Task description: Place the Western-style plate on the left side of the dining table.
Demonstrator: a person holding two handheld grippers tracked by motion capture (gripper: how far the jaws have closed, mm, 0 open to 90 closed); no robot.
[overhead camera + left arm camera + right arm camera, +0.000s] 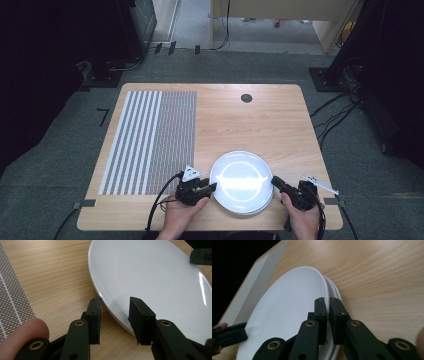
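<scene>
Two grippers on top plate (242,180) – right gripper (327,300) clamped on rim, left gripper (113,301) (jaws astride rim) gripping.

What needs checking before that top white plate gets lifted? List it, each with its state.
1. Right tongs clamped on the rim of the round glossy white top plate: ok.
2. Left tongs straddling that rim: ok. Pressing on it: cannot tell.
3. Top plate parted from the white plates beneath at the right rim: ok.
4. Light wooden table bare beyond the stack: ok.
5. Grey striped mat apart from the stack: ok.
</scene>
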